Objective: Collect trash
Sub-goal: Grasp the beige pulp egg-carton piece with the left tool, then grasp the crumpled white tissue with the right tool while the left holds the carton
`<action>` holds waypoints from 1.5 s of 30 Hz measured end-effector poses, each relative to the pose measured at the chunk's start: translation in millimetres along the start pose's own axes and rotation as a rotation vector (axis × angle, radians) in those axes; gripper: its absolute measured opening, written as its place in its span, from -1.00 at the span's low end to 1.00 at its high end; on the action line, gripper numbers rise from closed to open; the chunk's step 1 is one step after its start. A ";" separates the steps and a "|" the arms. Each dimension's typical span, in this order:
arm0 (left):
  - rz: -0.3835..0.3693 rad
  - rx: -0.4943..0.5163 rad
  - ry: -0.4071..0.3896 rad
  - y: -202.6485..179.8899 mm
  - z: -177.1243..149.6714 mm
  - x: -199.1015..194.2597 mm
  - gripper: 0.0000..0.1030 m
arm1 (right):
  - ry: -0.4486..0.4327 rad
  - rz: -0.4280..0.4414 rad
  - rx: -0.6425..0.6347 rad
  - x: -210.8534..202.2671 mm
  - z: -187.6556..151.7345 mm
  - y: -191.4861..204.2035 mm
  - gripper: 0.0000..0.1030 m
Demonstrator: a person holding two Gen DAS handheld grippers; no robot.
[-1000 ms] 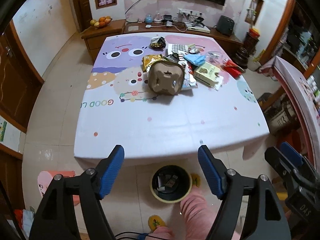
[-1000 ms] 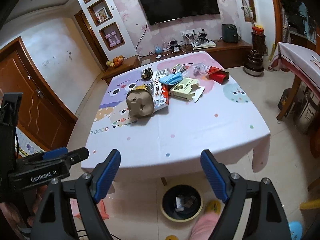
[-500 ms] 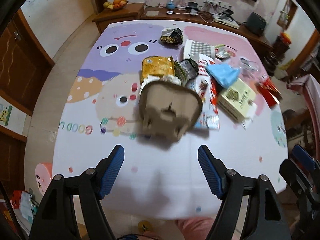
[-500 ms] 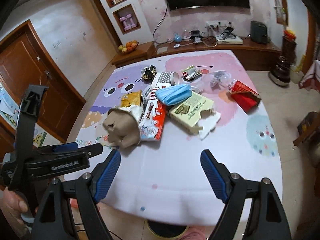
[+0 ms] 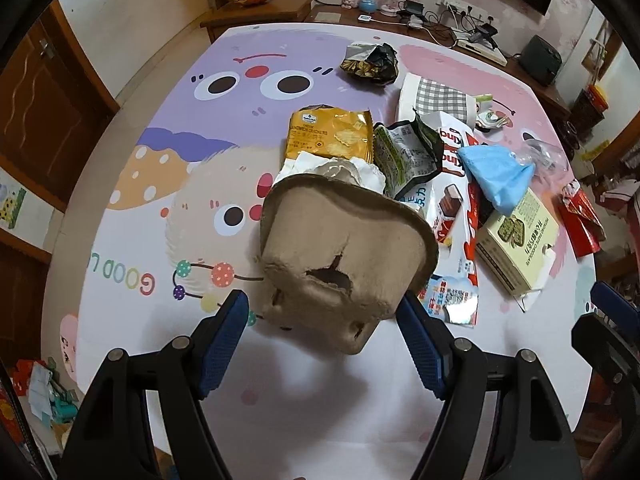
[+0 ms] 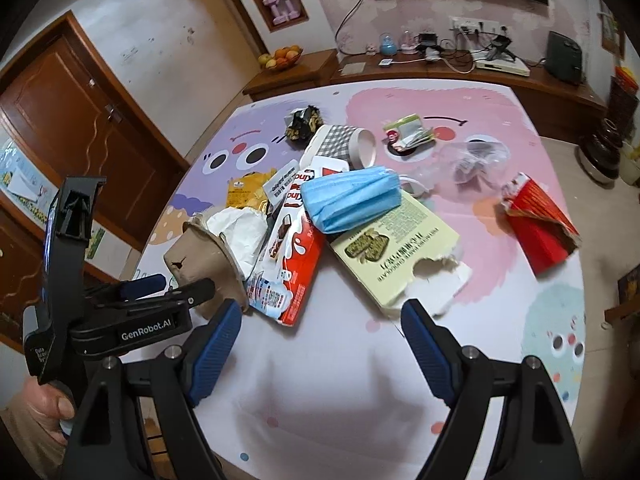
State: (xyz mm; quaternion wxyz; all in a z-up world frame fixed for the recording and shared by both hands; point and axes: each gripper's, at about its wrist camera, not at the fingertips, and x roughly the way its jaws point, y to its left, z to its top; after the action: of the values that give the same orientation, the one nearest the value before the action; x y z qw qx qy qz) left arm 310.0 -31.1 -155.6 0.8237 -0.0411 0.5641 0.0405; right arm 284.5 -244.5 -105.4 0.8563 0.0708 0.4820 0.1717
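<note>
Left gripper (image 5: 322, 336) astride pulp tray (image 5: 344, 256)

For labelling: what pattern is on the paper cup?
Grey-and-white check on the paper cup; clearest in the right wrist view.

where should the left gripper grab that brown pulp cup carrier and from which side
Grip the brown pulp cup carrier across its two outer side walls, coming down from the near edge of the table. It lies tipped with its base facing the open left gripper, and the flared rim behind offers a stop. The torn hole looks weak; avoid it.
</note>
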 end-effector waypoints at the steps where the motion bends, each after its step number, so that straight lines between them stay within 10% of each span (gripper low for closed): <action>1: -0.002 -0.002 0.001 -0.5 1.0 1.5 0.45 | 0.003 0.003 -0.005 1.6 1.3 0.7 0.60; 30: -0.118 0.008 -0.077 10.5 -1.8 -16.4 0.24 | 0.057 0.081 -0.060 39.2 27.8 21.8 0.60; 45: -0.061 -0.188 -0.138 89.0 -27.8 -62.3 0.24 | 0.067 0.141 -0.186 67.0 43.2 89.0 0.60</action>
State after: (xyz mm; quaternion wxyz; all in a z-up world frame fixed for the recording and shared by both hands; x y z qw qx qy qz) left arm 251.7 52.9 -109.5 0.8540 -0.1325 0.4981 0.0708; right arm 333.1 -135.5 -110.9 0.8283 0.0190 0.4862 0.2777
